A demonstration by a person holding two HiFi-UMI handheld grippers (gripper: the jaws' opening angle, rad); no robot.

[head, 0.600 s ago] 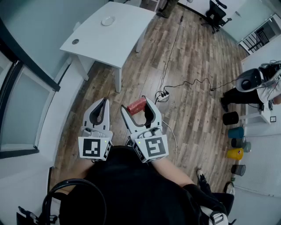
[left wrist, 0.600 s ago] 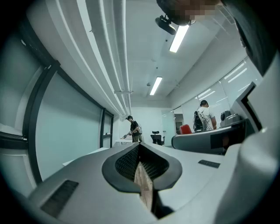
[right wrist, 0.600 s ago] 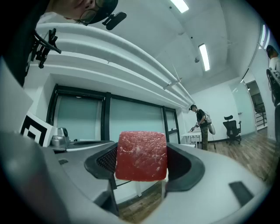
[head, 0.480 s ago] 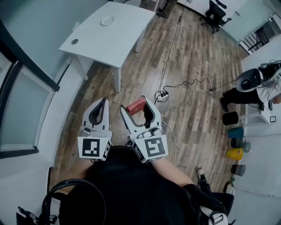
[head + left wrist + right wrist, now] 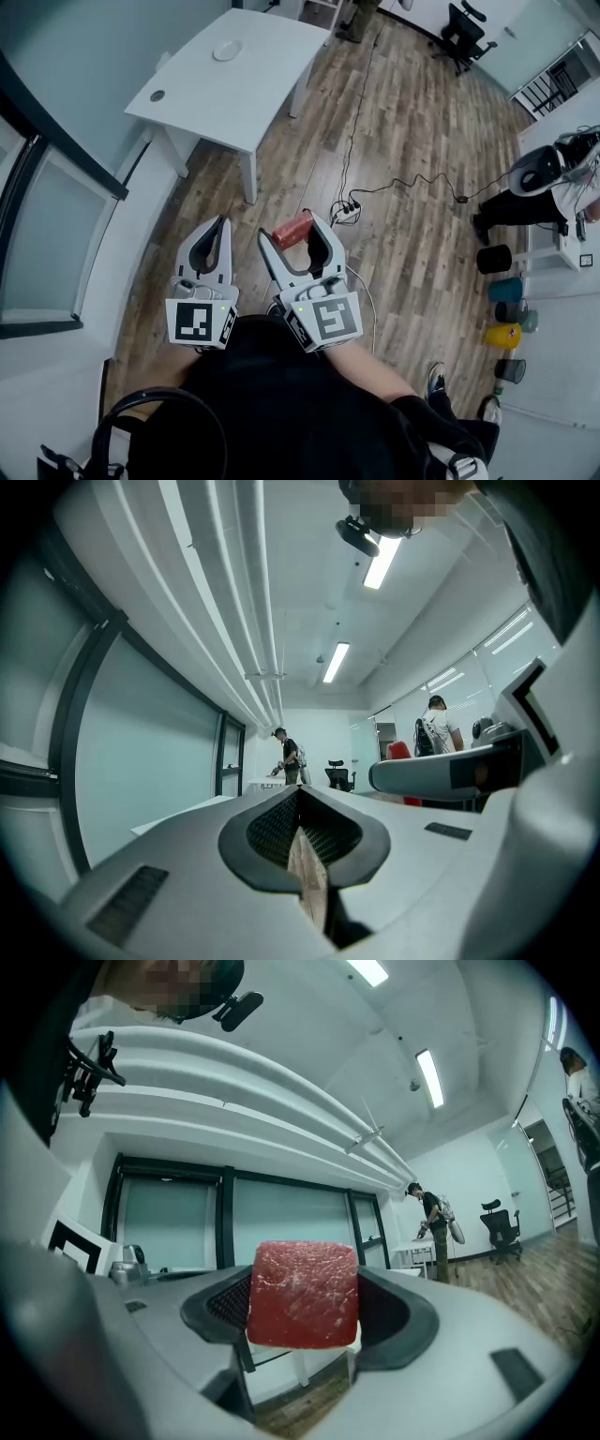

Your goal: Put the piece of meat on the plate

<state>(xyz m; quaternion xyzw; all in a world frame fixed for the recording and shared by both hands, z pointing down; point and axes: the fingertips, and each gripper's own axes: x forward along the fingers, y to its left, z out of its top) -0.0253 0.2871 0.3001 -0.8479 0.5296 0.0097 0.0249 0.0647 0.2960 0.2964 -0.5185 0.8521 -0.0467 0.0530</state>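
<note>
The wooden floor [image 5: 412,187] fills most of the head view. A white counter [image 5: 246,94] stands up ahead and to the left, well apart from both grippers.

The right gripper [image 5: 296,234] is held level over the floor. Its jaws are wide and squeeze the piece of meat [image 5: 302,1293] from both sides. The left gripper [image 5: 221,221] is just beside it, closed up tight with nothing in it.

The small plate [image 5: 227,50] sits on the far part of the counter. The red meat lies crossways between the jaws. I think the right gripper must go forward and left to reach the plate.
</note>
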